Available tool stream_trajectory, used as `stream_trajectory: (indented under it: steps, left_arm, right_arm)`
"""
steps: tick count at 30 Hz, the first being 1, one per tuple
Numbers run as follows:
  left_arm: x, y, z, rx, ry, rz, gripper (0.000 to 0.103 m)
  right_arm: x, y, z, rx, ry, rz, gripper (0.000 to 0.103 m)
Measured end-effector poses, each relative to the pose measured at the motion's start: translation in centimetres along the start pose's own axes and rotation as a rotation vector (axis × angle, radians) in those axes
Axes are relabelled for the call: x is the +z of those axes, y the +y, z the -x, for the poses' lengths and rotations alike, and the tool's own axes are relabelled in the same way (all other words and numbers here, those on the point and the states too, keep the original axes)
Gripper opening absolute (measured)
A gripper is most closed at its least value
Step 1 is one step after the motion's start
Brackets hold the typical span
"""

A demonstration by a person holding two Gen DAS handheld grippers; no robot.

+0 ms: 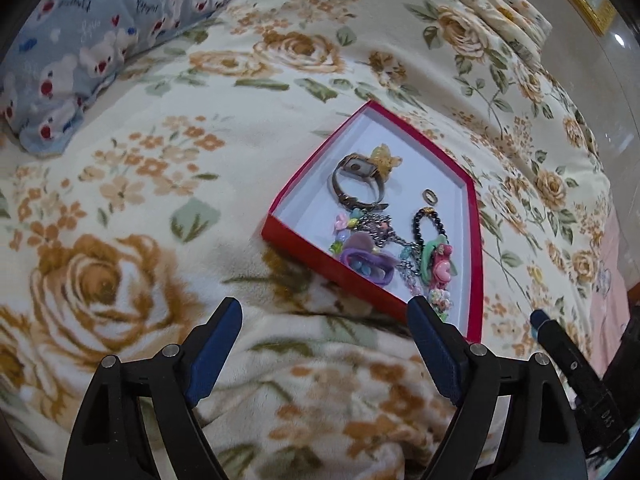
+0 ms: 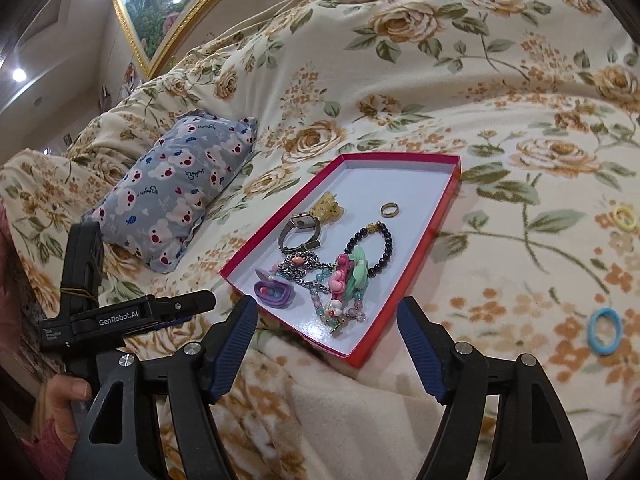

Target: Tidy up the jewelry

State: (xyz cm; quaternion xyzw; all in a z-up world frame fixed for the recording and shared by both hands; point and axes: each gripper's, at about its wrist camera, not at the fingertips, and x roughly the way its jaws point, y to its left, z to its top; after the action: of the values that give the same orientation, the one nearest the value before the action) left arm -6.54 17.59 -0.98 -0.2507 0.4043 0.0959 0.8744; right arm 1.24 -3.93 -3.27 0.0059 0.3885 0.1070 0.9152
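Both claws wide open, nothing btwn the fingers, nothing held or touched. Left gripper (image 1: 324,312) hangs over the floral blanket (image 1: 160,184), its right finger tip in front of the near edge of the red tray (image 1: 474,248). Right gripper (image 2: 327,312) likewise empty, fingers spread to either side of the tray's near corner, above the blanket. Jewelry sits inside the tray w/ white floor: wristwatch (image 1: 358,182), yellow hair clip (image 1: 384,160) just beside it, small ring (image 1: 430,197) apart from the rest, dark bead bracelet (image 2: 374,250), purple shell-shaped piece (image 2: 274,290), pink/green charm (image 2: 348,274) and a tangle of chain and pastel beads (image 2: 340,312) toward the near end. Right wrist view only: yellow hair tie (image 2: 625,218) and blue hair tie (image 2: 606,331) lying on the blanket, outside the tray, well to its right; also the left gripper's body from the side, a hand (image 2: 66,396) on its grip, and a gold-framed picture (image 2: 160,8) on the wall. Bear-print pillow (image 1: 96,36) shows in both views, well apart from the tray. Left wrist view catches only one finger of the right gripper at its right edge.
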Motion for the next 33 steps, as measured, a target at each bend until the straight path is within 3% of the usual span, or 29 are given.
stream_trajectory:
  steps: [4, 6, 10, 19, 23, 33]
  left_arm:
    - [0.2, -2.0, 2.3, 0.036, -0.060, -0.106, 0.090]
    - [0.2, -3.5, 3.8, 0.077, -0.124, -0.175, 0.102]
    - [-1.2, -5.3, 5.0, 0.163, -0.198, -0.252, 0.102]
    - [-4.0, -5.5, 3.2, 0.213, -0.133, -0.221, 0.102]
    - [-2.9, -6.0, 2.7, 0.232, -0.119, -0.237, 0.102]
    - [-3.9, -6.8, 2.8, 0.286, -0.127, -0.284, 0.102]
  right_arm:
    - [2.0, 1.8, 1.7, -0.031, -0.027, 0.122, 0.089]
    - [2.7, 2.3, 2.3, -0.063, -0.056, 0.162, 0.102]
    - [2.3, 2.1, 2.2, -0.093, -0.068, 0.165, 0.103]
    - [-0.8, 0.8, 0.2, -0.080, 0.010, 0.098, 0.103]
    - [-1.1, 0.8, 0.3, -0.091, 0.025, 0.102, 0.103]
    - [-1.5, 0.7, -0.1, -0.117, 0.068, 0.111, 0.103]
